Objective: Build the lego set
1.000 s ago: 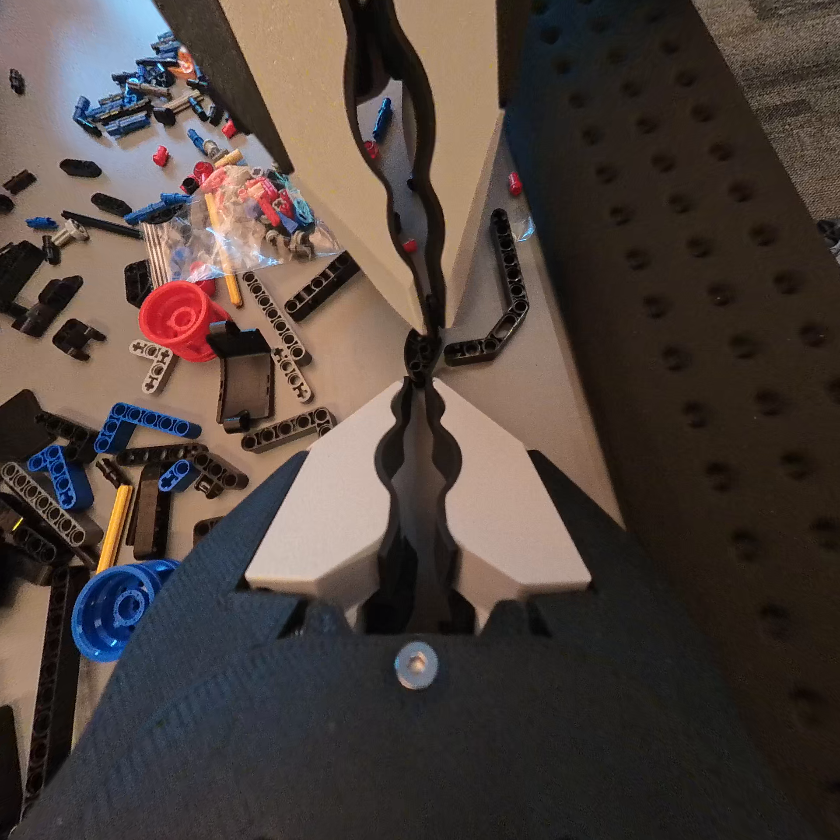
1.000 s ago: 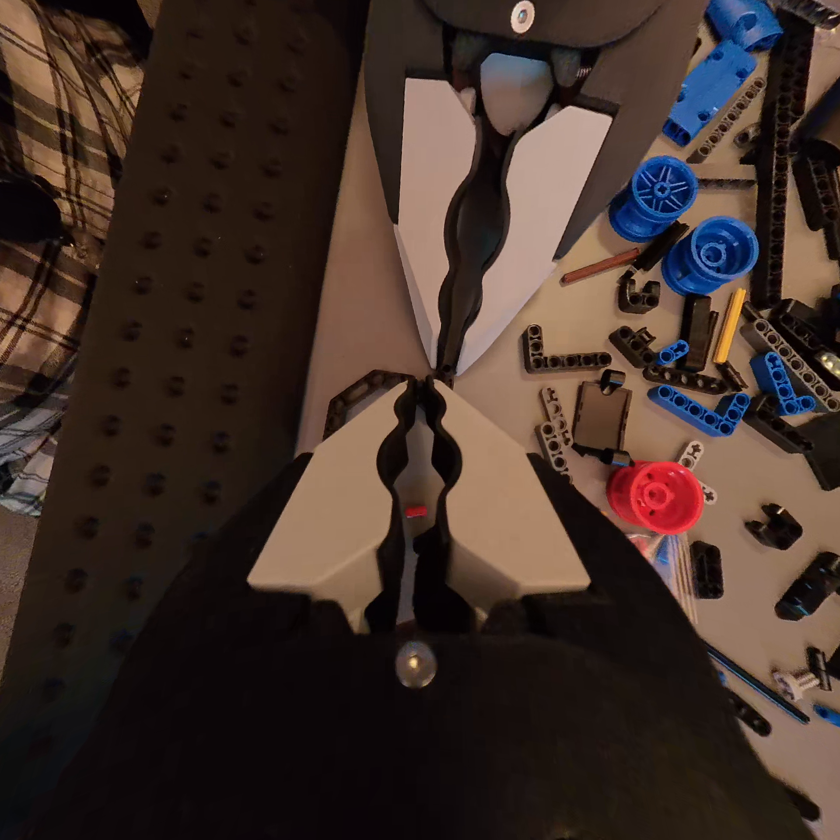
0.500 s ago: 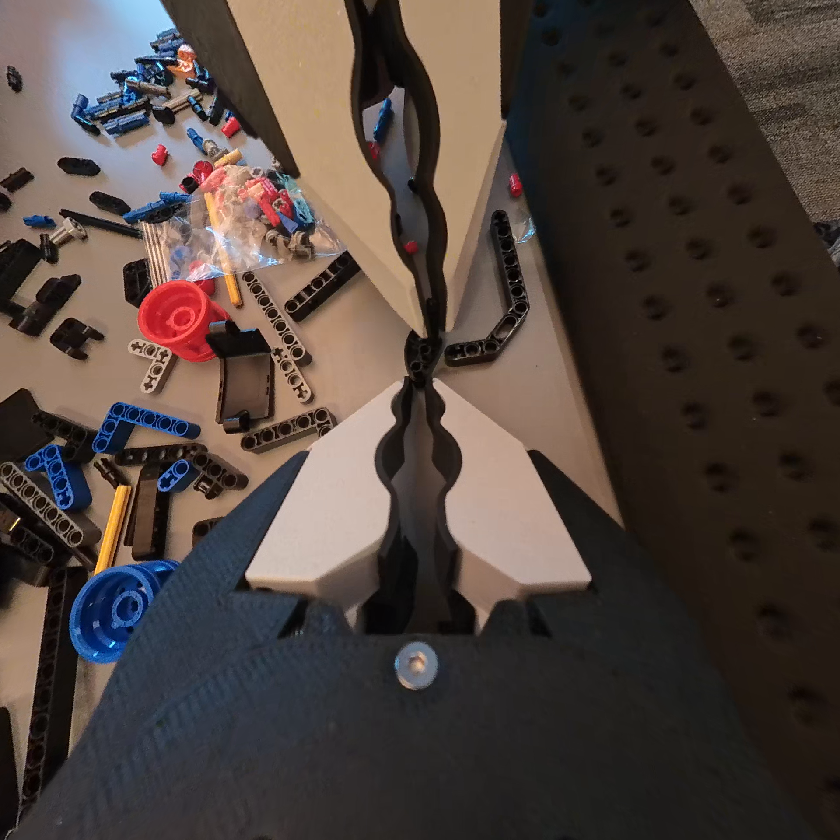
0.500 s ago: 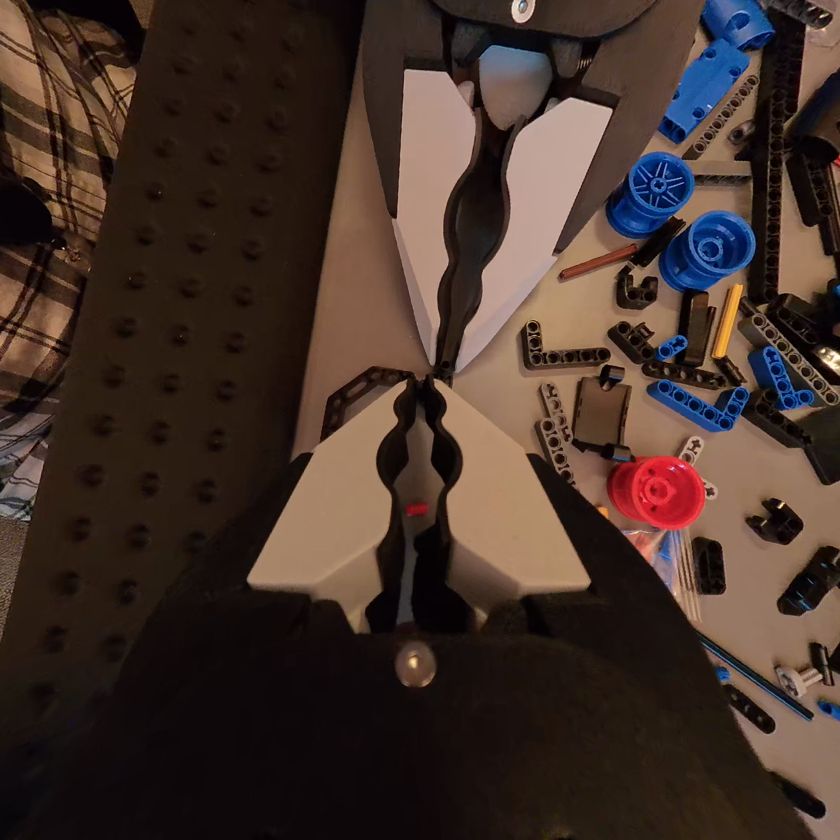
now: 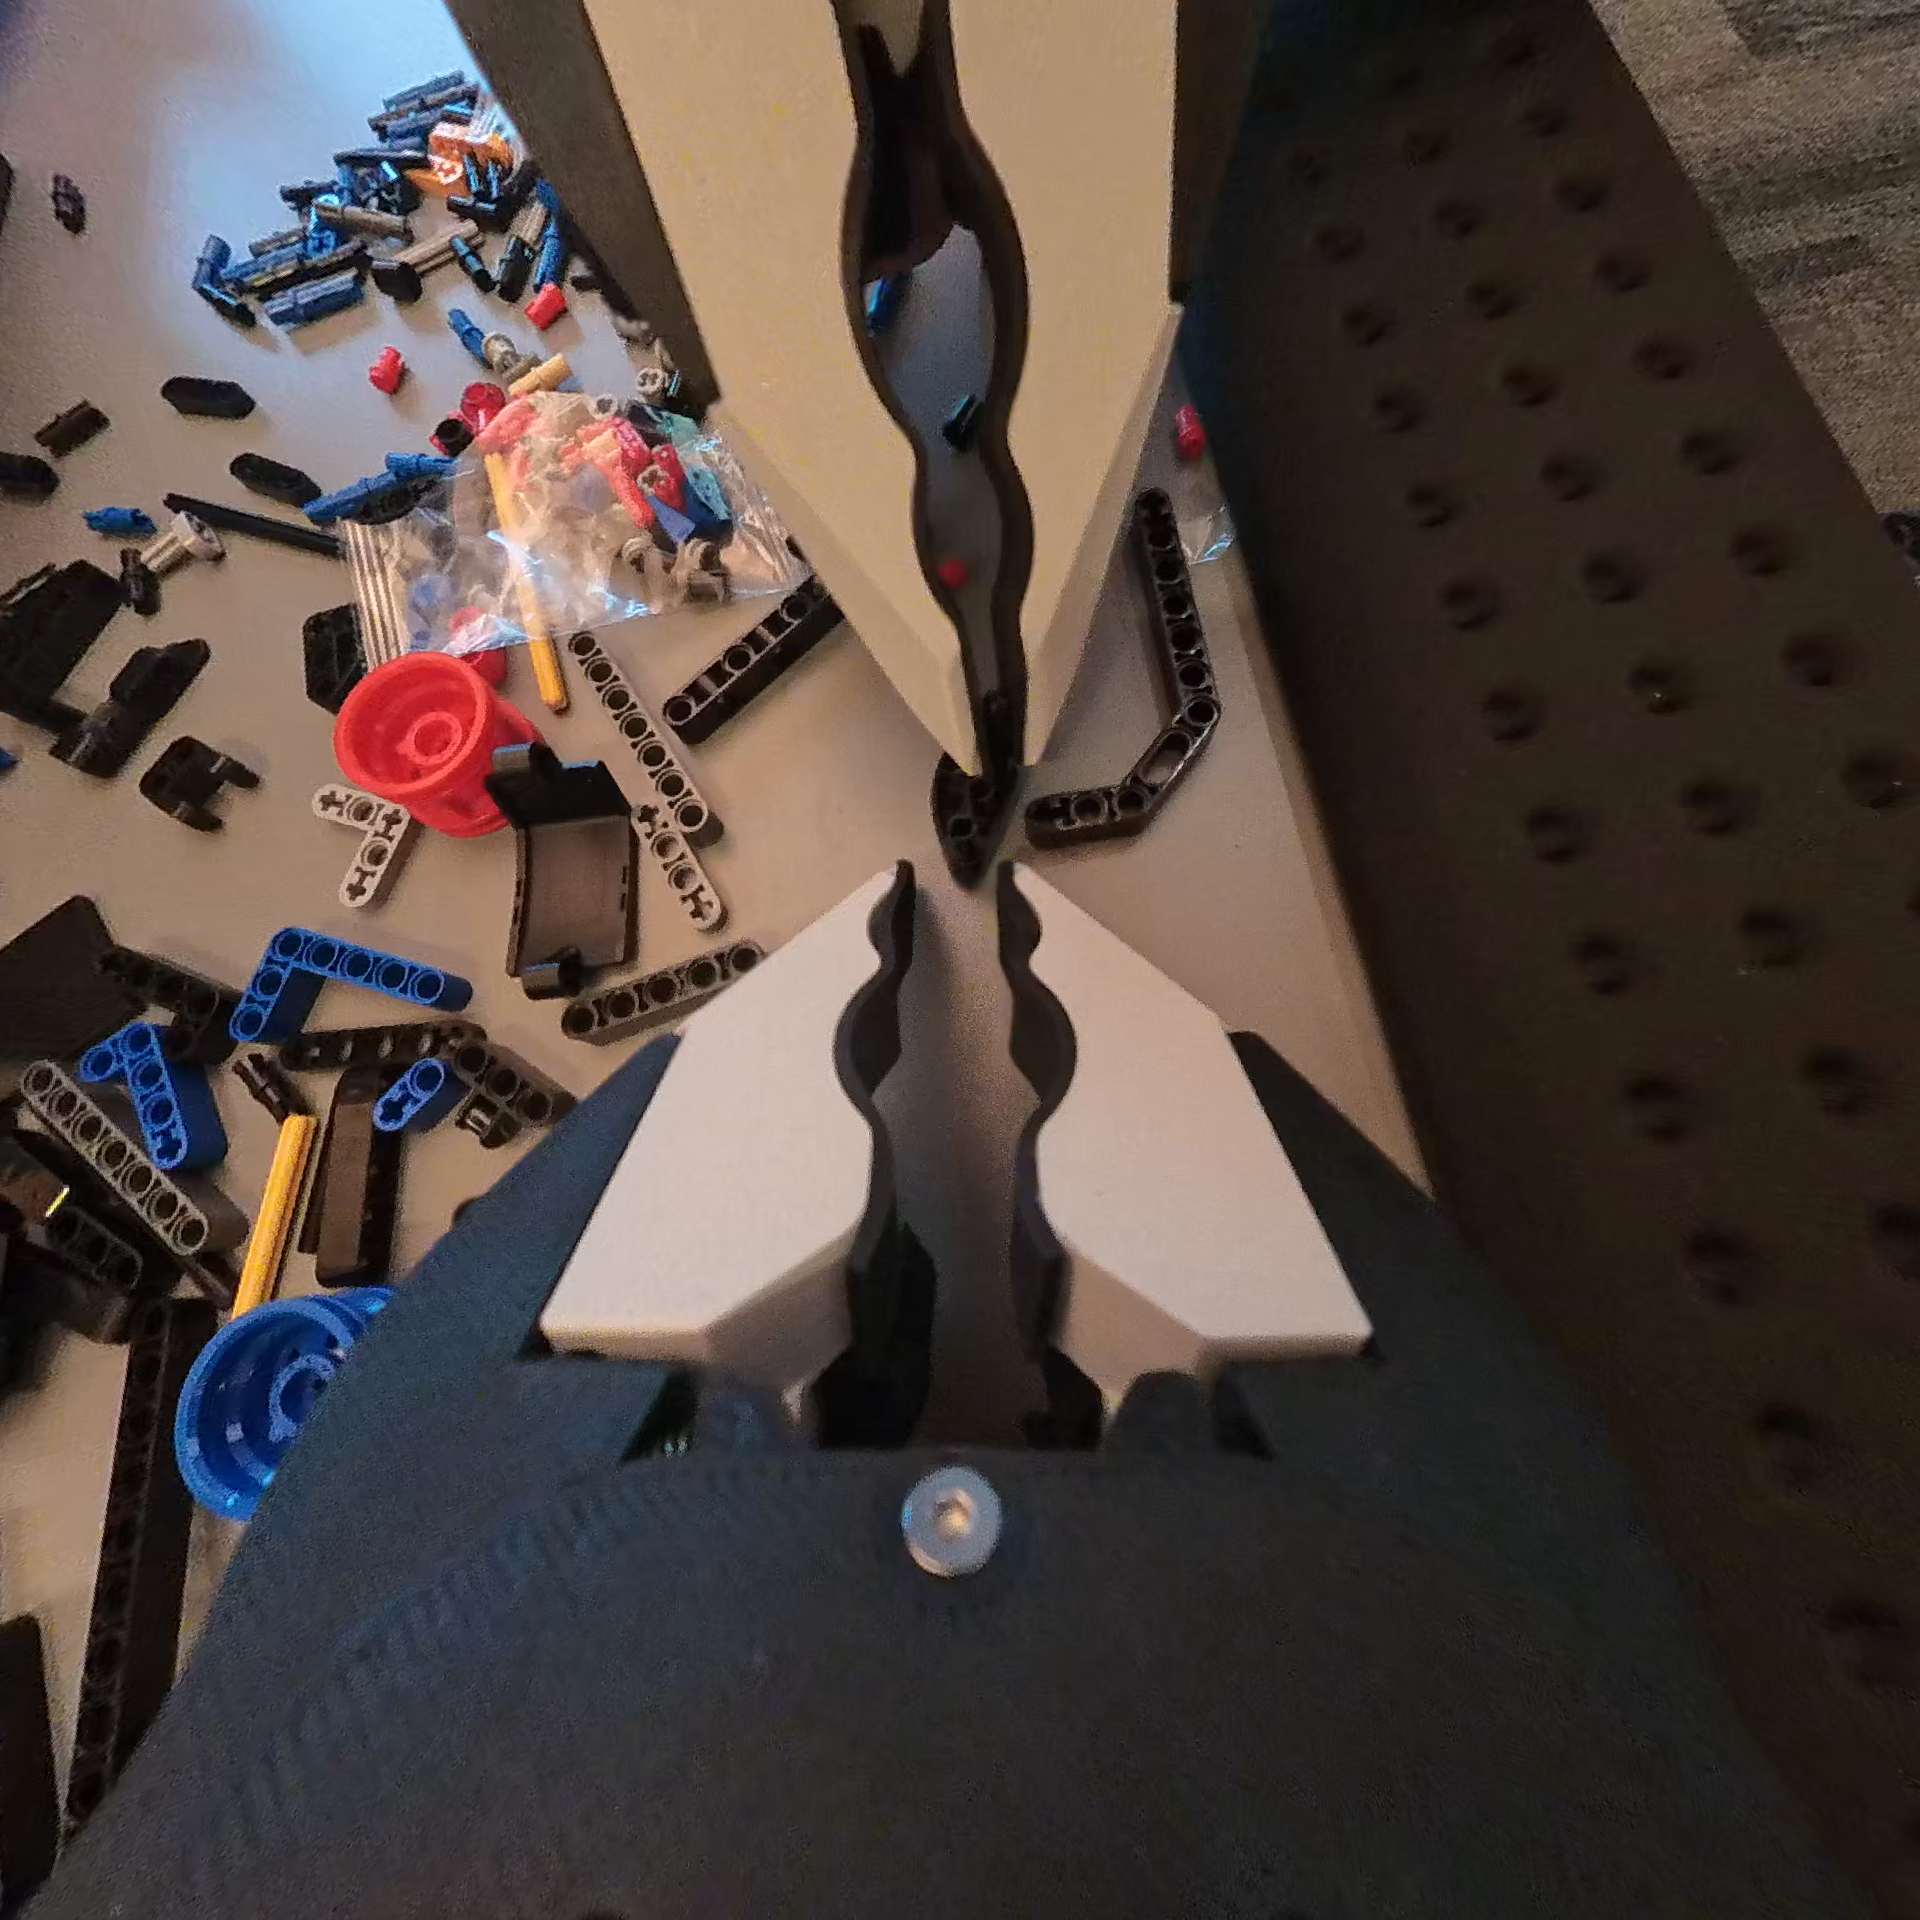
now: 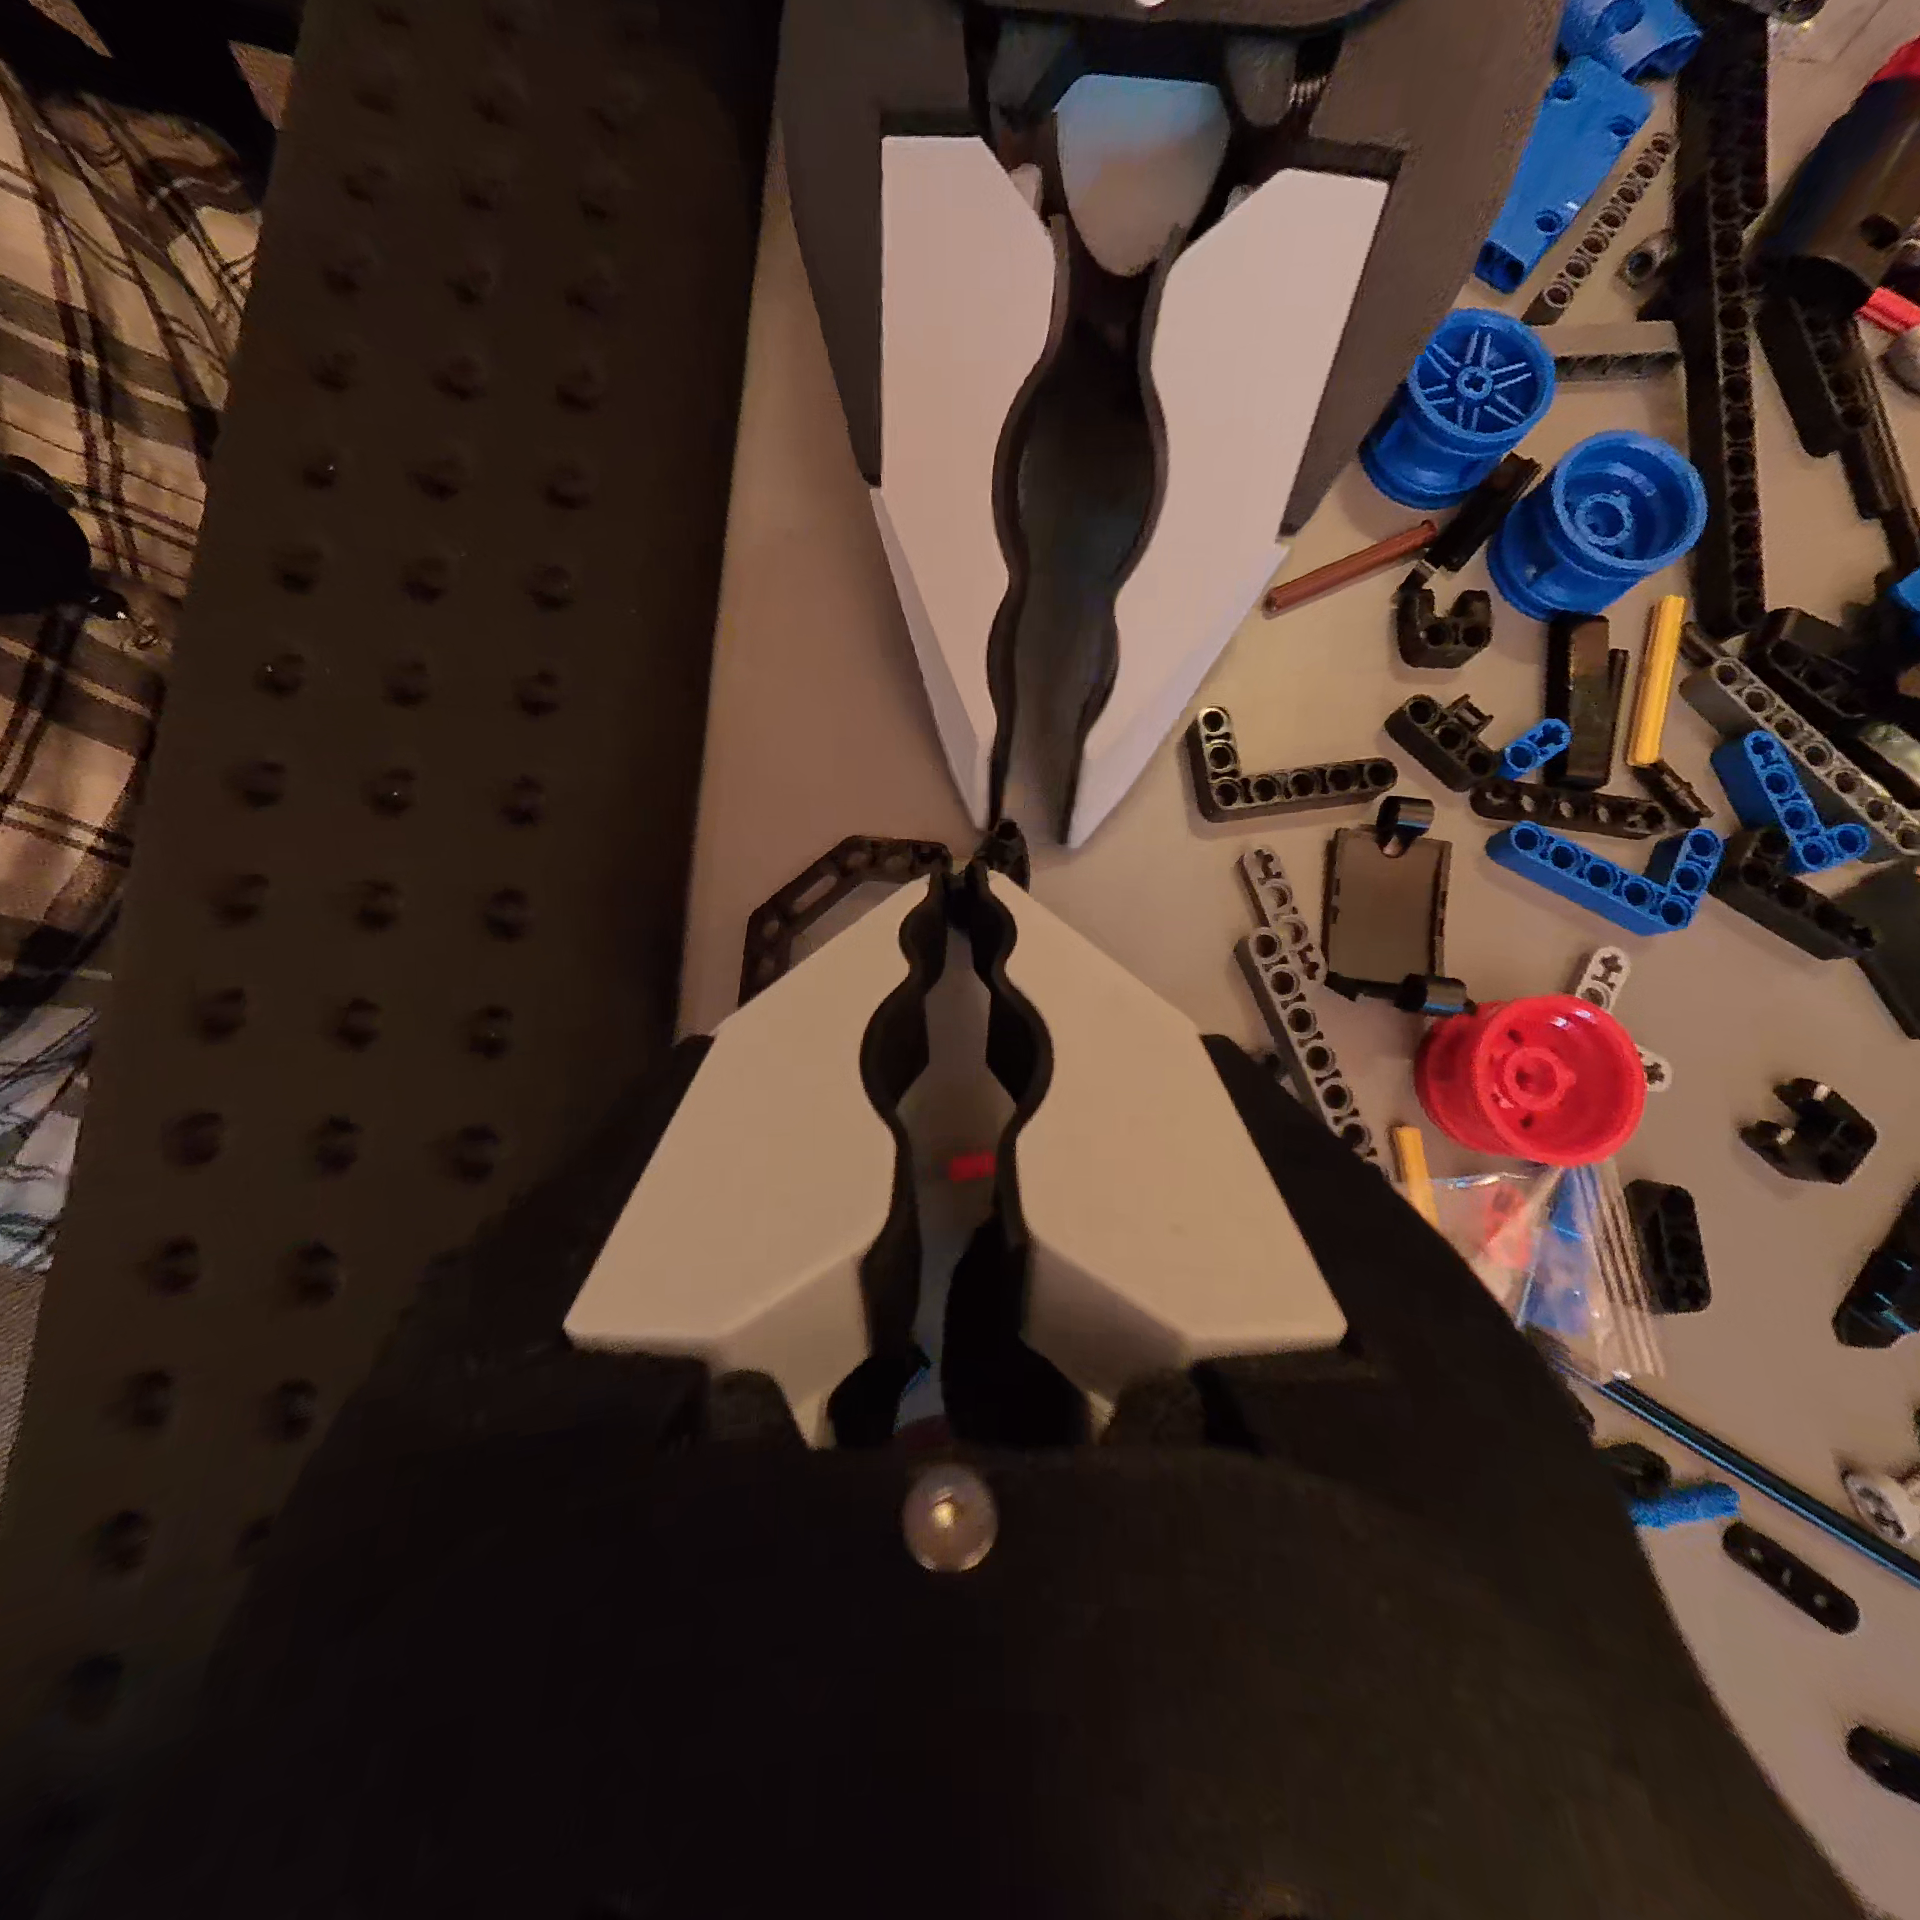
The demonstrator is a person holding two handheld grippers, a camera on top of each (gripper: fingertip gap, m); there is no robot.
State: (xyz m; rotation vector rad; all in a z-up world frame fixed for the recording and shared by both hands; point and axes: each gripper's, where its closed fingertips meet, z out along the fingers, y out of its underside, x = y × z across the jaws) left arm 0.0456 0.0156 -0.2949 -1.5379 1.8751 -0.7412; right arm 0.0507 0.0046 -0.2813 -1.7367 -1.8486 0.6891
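Note:
A small black lego piece [image 5: 971, 821] sits between the two grippers, which meet tip to tip above the grey table. My right gripper [image 6: 961, 883] is shut on this piece [image 6: 1003, 842]; in the left wrist view it comes down from the top [image 5: 992, 748]. My left gripper [image 5: 954, 878] is open, its tips a little apart just short of the piece. It enters the right wrist view from the top [image 6: 1029, 826]. A black bent beam [image 5: 1174, 707] lies on the table beside the tips.
A black studded mat [image 5: 1610, 727] runs along one side of the table [image 6: 416, 623]. Loose lego parts are spread on the other side: a red wheel [image 5: 426, 738], blue wheels [image 6: 1600, 525], a bag of small parts [image 5: 603, 520], and blue and black beams. The grippers are tip to tip, or close to it. My left tips are roughly 10 cm from the red wheel [image 5: 426, 738]. Look for it in the right wrist view [image 6: 1539, 1085] too.
My left gripper has opened and let go of the small black piece. My right gripper stays shut on it. Both have hardly moved.

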